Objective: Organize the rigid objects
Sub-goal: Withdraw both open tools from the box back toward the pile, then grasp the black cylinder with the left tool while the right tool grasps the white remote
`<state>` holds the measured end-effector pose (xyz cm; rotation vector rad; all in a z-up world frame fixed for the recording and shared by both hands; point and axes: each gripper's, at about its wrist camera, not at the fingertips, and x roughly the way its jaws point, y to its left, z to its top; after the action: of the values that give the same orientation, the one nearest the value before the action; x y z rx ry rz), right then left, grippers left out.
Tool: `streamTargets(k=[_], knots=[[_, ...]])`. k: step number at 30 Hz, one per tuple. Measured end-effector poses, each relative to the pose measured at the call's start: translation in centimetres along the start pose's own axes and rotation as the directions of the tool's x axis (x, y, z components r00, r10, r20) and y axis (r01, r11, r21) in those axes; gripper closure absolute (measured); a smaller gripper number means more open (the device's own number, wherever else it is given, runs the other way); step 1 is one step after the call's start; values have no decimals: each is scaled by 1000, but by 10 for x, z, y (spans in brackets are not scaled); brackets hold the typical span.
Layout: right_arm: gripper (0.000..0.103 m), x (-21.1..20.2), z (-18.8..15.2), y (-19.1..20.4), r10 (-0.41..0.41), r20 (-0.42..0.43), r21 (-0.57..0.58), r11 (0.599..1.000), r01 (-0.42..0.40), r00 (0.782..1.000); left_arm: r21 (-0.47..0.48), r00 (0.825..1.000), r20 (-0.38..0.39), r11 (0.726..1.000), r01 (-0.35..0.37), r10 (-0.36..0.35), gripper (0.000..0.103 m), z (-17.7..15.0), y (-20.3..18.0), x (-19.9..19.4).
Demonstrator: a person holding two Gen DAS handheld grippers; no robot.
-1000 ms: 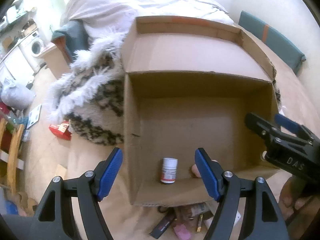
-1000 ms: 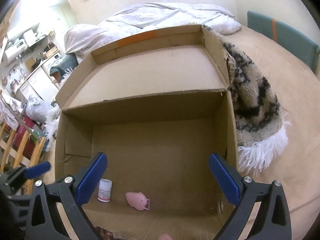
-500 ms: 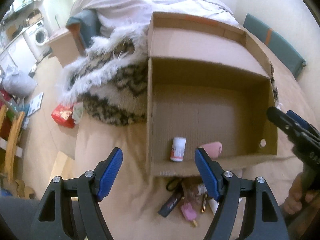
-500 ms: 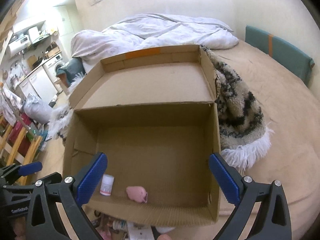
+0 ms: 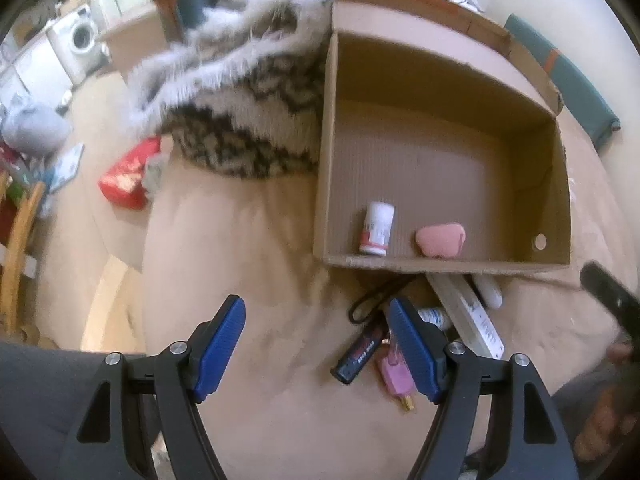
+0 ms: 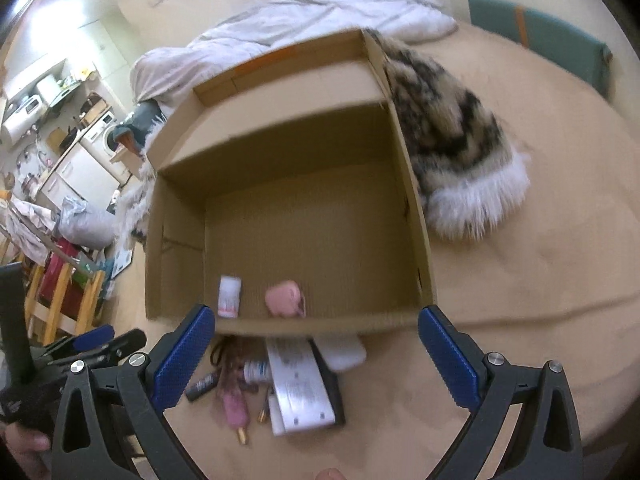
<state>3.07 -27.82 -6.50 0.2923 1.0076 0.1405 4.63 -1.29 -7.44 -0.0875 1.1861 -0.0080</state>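
Observation:
An open cardboard box (image 5: 520,264) (image 6: 176,240) lies on the tan bedspread. Inside, near its front wall, stand a white bottle (image 5: 376,228) (image 6: 229,296) and a pink purse-like piece (image 5: 440,240) (image 6: 284,298). In front of the box lies a pile: a long white carton (image 5: 468,316) (image 6: 300,388), a black stick (image 5: 358,354) (image 6: 202,386), a pink item (image 5: 394,376) (image 6: 234,404) and a white tube (image 5: 434,316) (image 6: 256,370). My left gripper (image 5: 316,320) is open over the bedspread just left of the pile. My right gripper (image 6: 316,332) is open above the pile, holding nothing.
A furry black-and-white throw (image 5: 248,120) (image 6: 452,132) wraps behind the box. A red packet (image 5: 128,176) and a wooden chair (image 5: 16,240) are on the floor at left. A white duvet (image 6: 320,20) and a green cushion (image 6: 540,32) lie beyond.
Both grippers have drawn back from over the box toward its near side. The pile in front of the box has come fully into view. Jaws stayed open.

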Motion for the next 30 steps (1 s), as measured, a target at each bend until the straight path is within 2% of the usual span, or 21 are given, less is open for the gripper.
streamTargets(k=[3,7,11,15,17,18,19,23,24,25,26,30], knots=[[0,7,-14,-6,20,-60,45,999,-17,998,-8,999,-34,1000,-2,2,31,-3,1,10],[0,23,-24,-6,20,-133,70,997,-10,991,-8,992,-121,999,31,-32,31,-10,-3,31],[0,38,-28,-6,30,-186,85,996,-14,982,-24,978,-201,999,45,-49,31,-17,-6,53],[0,49,-29,-11,58,-220,118,992,-33,974,4,964,-260,999,54,-51,32,-19,-14,73],[0,51,-29,-13,52,-227,128,991,-23,973,34,951,-300,996,81,-67,39,-22,-22,85],[0,52,-29,-14,49,-231,133,991,-18,972,47,945,-319,994,94,-75,48,-23,-25,89],[0,53,-29,-15,50,-235,140,990,-17,971,51,941,-327,993,108,-85,51,-24,-27,93],[0,55,-29,-16,50,-240,146,989,-15,969,29,937,-327,990,138,-121,58,-23,-26,96],[0,55,-29,-16,48,-240,143,990,-14,970,21,934,-329,987,158,-142,78,-22,-26,97],[0,55,-28,-15,46,-241,141,990,-12,970,20,922,-360,986,163,-145,89,-23,-25,101],[0,55,-28,-15,46,-242,142,990,-11,969,5,910,-385,985,171,-156,88,-24,-23,105],[0,57,-27,-15,39,-247,141,990,-4,968,-7,906,-391,985,174,-163,91,-25,-18,104]])
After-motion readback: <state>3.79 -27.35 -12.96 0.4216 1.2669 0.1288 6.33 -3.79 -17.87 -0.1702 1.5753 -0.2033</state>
